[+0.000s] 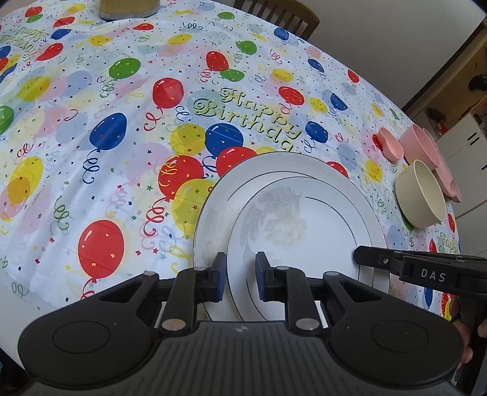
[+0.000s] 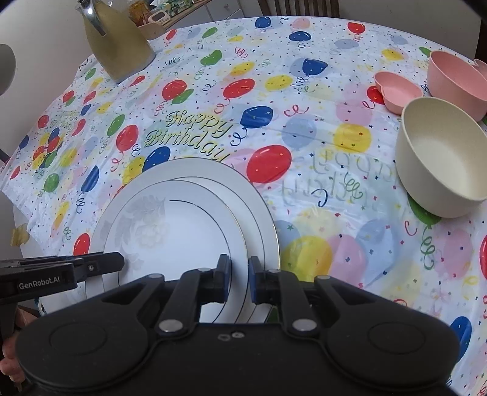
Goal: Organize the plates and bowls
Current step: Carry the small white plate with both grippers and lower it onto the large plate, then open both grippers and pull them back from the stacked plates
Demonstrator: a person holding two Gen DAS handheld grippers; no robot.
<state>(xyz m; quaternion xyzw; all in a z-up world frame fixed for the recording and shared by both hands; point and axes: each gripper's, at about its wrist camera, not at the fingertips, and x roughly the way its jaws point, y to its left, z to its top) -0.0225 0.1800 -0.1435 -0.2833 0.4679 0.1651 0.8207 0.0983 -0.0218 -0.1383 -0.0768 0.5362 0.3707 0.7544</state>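
Two white plates are stacked on the balloon tablecloth: a smaller plate [image 1: 292, 231] [image 2: 182, 231] lies on a larger plate [image 1: 365, 213] [image 2: 261, 213]. My left gripper [image 1: 241, 274] straddles the near left rim of the stack, fingers apart. My right gripper [image 2: 239, 275] straddles the near right rim, fingers a little apart; it also shows in the left wrist view [image 1: 359, 254]. The left gripper shows in the right wrist view [image 2: 118, 262]. A cream bowl [image 1: 421, 195] [image 2: 447, 158], a pink bowl [image 1: 421, 146] [image 2: 456, 82] and a small pink dish [image 1: 391, 146] [image 2: 395, 90] stand at the right.
A tan pitcher [image 2: 115, 39] [image 1: 127, 9] stands at the far left of the table. A wooden chair [image 1: 280, 15] is behind the far edge. The table edge runs close on the near left [image 2: 18, 213].
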